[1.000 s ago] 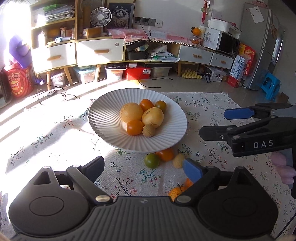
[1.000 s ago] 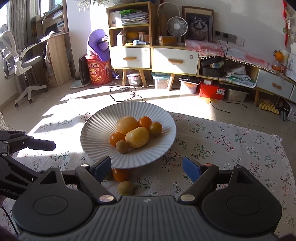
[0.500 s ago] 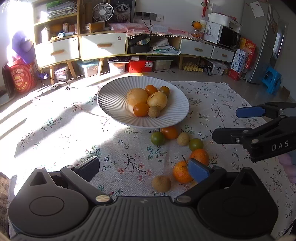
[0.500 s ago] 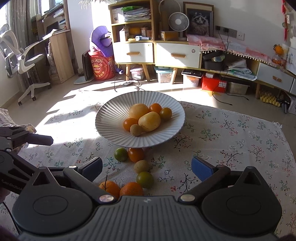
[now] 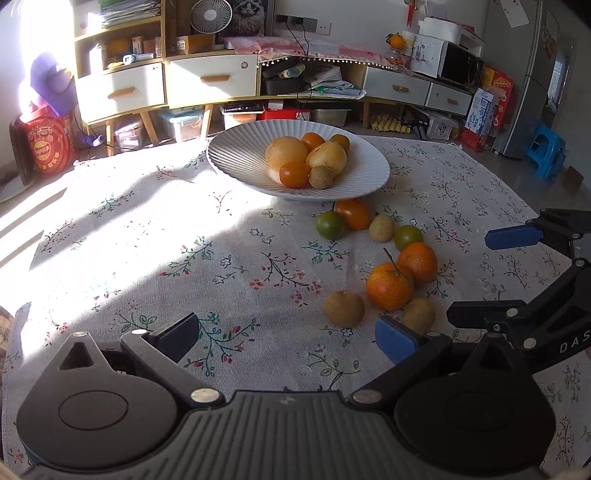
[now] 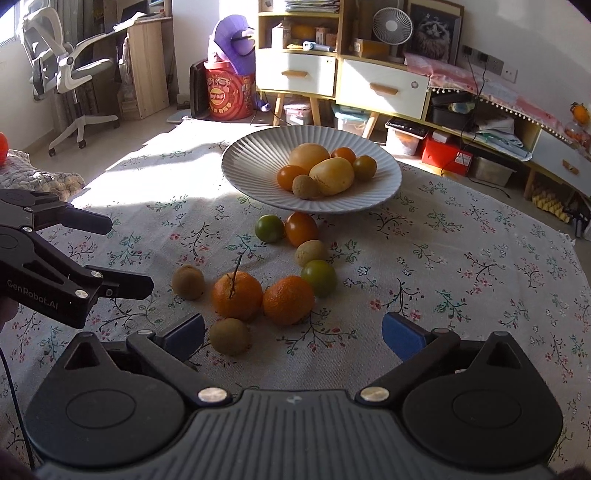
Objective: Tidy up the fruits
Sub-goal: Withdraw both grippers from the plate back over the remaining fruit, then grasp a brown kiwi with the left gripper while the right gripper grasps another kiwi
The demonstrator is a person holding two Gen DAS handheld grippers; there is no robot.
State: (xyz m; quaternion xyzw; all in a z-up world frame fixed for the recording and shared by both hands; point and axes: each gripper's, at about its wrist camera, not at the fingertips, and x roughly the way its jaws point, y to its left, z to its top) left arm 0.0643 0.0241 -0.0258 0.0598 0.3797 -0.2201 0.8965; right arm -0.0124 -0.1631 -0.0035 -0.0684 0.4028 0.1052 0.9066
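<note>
A white ribbed plate (image 5: 236,155) (image 6: 251,162) holds several fruits on the floral cloth. In front of it lie loose fruits: two oranges (image 5: 388,285) (image 6: 236,294), brown kiwis (image 5: 343,308) (image 6: 229,336), green fruits (image 5: 330,225) (image 6: 269,228) and a red-orange tomato (image 5: 354,213) (image 6: 301,228). My left gripper (image 5: 286,334) is open and empty, left of the loose fruits. My right gripper (image 6: 293,334) is open and empty, just behind the nearest kiwi and oranges. Each gripper shows in the other's view (image 5: 498,277) (image 6: 110,254).
The floral tablecloth (image 5: 147,240) covers the table. Behind it stand cabinets with drawers (image 5: 210,79), a fan (image 5: 205,14), storage boxes, a fridge (image 5: 532,74) and an office chair (image 6: 70,70).
Both grippers have pulled back from the plate. The plate looks farther away and more loose fruits have come into view in front of it.
</note>
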